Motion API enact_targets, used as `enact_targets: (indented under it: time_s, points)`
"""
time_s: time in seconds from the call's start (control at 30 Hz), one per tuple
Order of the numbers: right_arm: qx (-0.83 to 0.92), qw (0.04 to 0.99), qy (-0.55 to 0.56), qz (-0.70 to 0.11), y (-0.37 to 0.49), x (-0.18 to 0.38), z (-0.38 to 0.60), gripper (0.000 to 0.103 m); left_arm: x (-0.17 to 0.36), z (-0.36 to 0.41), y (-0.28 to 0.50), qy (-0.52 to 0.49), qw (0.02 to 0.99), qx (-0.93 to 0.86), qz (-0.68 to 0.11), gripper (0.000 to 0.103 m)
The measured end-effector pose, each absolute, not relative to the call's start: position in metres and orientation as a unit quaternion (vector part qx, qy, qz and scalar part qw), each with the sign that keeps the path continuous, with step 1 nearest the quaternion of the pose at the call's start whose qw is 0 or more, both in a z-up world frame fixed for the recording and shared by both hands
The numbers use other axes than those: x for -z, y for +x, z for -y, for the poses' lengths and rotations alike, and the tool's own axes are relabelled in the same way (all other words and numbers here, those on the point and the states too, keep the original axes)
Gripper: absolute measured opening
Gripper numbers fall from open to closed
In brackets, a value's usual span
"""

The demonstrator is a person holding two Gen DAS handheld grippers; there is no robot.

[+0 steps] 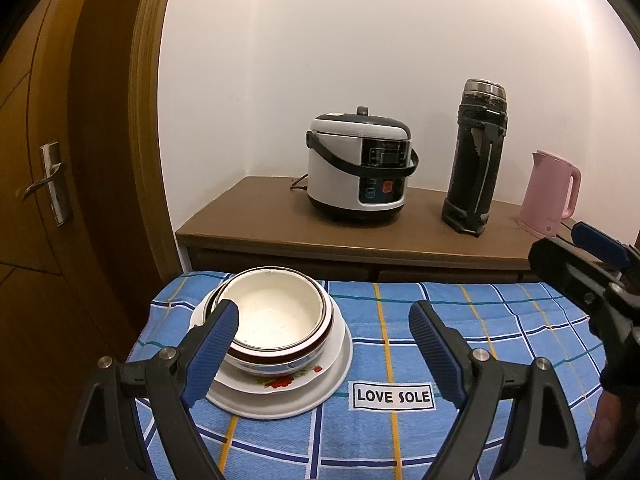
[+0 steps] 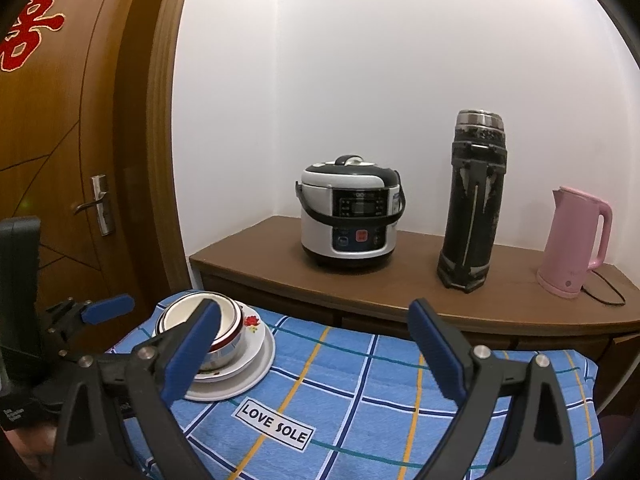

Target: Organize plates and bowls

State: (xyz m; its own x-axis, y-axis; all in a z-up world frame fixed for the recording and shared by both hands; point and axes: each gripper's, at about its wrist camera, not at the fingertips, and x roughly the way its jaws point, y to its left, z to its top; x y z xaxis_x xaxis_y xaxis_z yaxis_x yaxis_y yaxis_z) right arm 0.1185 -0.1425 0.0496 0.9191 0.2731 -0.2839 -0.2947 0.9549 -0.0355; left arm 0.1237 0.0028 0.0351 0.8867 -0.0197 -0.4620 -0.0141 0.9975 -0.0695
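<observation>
Bowls and plates sitting stacked on the checked desk

Nested bowls (image 1: 276, 320) are resting on stacked plates (image 1: 320, 384) at the desk's (image 1: 460, 340) left; left gripper (image 1: 324, 328) and right gripper (image 2: 316, 328) are hovering wide open, holding nothing.

Ahead of your left gripper (image 1: 324, 338), toward its left finger, the bowls (image 1: 276, 320) sit nested upright, brown-rimmed one on top, on stacked plates (image 1: 320, 390), the upper red-flowered.

Home room, rice cooker (image 1: 360, 166), kettle (image 2: 574, 250), wooden door (image 2: 72, 160)
</observation>
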Motion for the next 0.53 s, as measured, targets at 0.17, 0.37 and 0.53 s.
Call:
enact_targets:
  time_s: [0.17,0.37,0.53]
  points:
    - [-0.144,0.979,-0.039,-0.139,0.118,-0.049,0.144,0.096,-0.036,-0.001,0.123,-0.031,0.971,0.000,-0.236,0.089]
    - [-0.143,0.979,-0.035,-0.140,0.117,-0.049,0.148,0.096,-0.037,0.005,0.120,-0.012,0.974,-0.005,-0.225,0.089]
    - [-0.140,0.980,-0.034,-0.139,0.115,-0.049,0.154,0.096,-0.036,0.008,0.120,-0.012,0.974,0.001,-0.228,0.089]
